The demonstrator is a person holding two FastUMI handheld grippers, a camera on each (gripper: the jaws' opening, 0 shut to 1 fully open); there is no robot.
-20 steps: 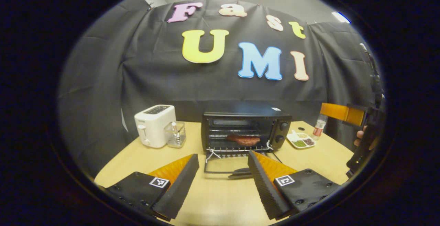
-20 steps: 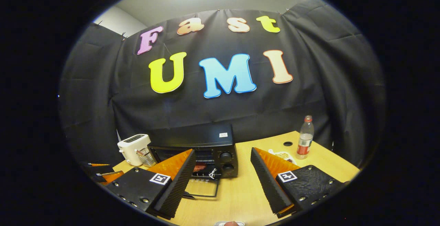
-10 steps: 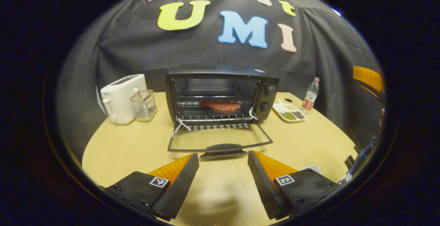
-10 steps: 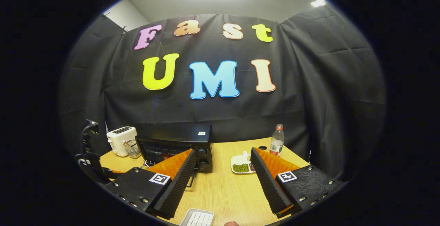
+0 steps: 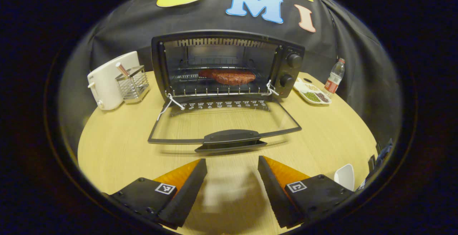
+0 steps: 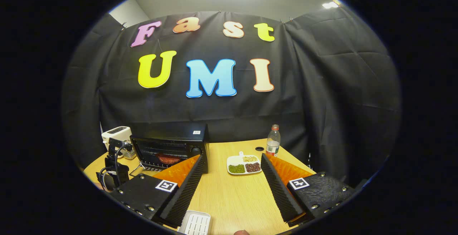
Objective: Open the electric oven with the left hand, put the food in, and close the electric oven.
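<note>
The black electric oven stands at the back of the wooden table with its glass door folded down flat. A reddish piece of meat lies on the wire rack inside. My left gripper is open, low over the table just in front of the door's handle, with nothing between its fingers. In the right gripper view the oven sits at the far left, with the meat visible inside. My right gripper is open and empty, held back over the table's near side.
A white toaster and a wire holder stand left of the oven. A divided plate of beans and a bottle sit to its right. A white tray lies by the table's front edge.
My left gripper has moved forward and down toward the open oven door, so the oven looks larger. The right gripper has drawn back and turned right, away from the oven.
</note>
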